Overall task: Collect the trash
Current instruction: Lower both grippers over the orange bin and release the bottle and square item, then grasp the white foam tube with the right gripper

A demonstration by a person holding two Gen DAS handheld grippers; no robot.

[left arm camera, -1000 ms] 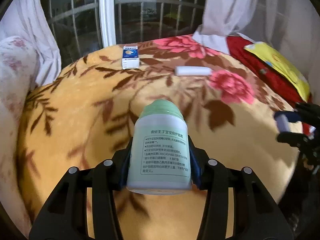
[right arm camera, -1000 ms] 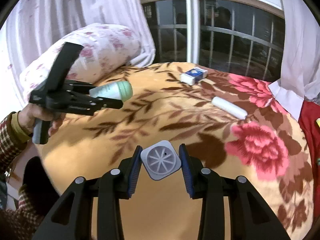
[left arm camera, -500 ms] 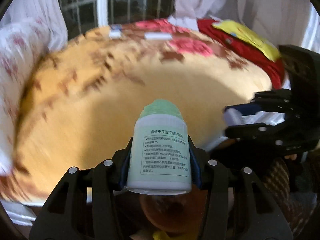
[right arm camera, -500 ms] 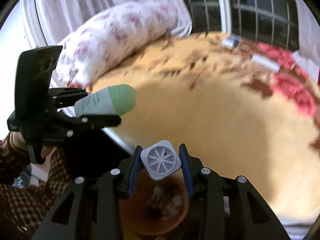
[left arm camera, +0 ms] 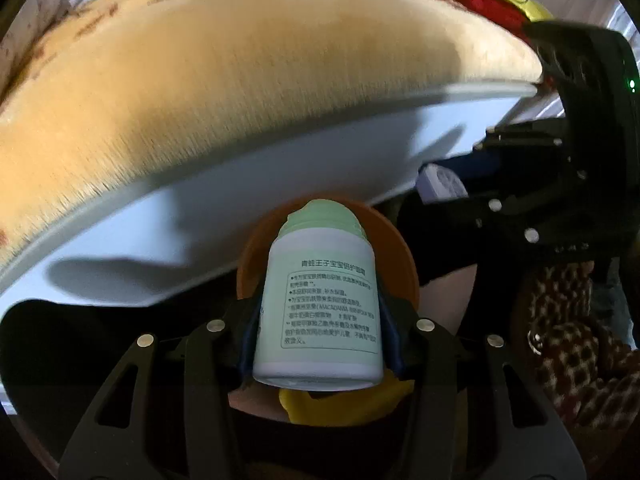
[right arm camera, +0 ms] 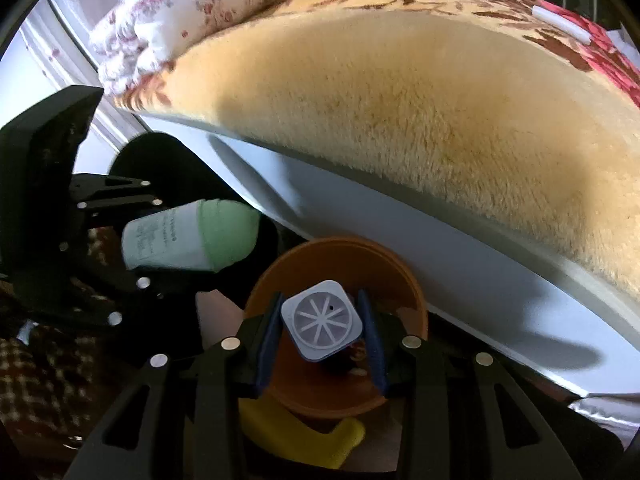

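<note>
Bed edge (right arm camera: 460, 216) above orange bin (right arm camera: 400, 280) | L fingers (left arm camera: 320, 316) pinch bottle (left arm camera: 320, 308) – R fingers (right arm camera: 322, 326) pinch cap (right arm camera: 322, 320)

Your left wrist camera looks forward and down along its tool (left arm camera: 318, 320) past the edge of the bed (left arm camera: 240, 80), close above the orange bin (left arm camera: 400, 264). Your right wrist camera sits just as near, aimed down over its own tool (right arm camera: 322, 326) into the same orange bin (right arm camera: 360, 256). Both views share the bin, the bed edge (right arm camera: 440, 120), and each other's tool.
</note>
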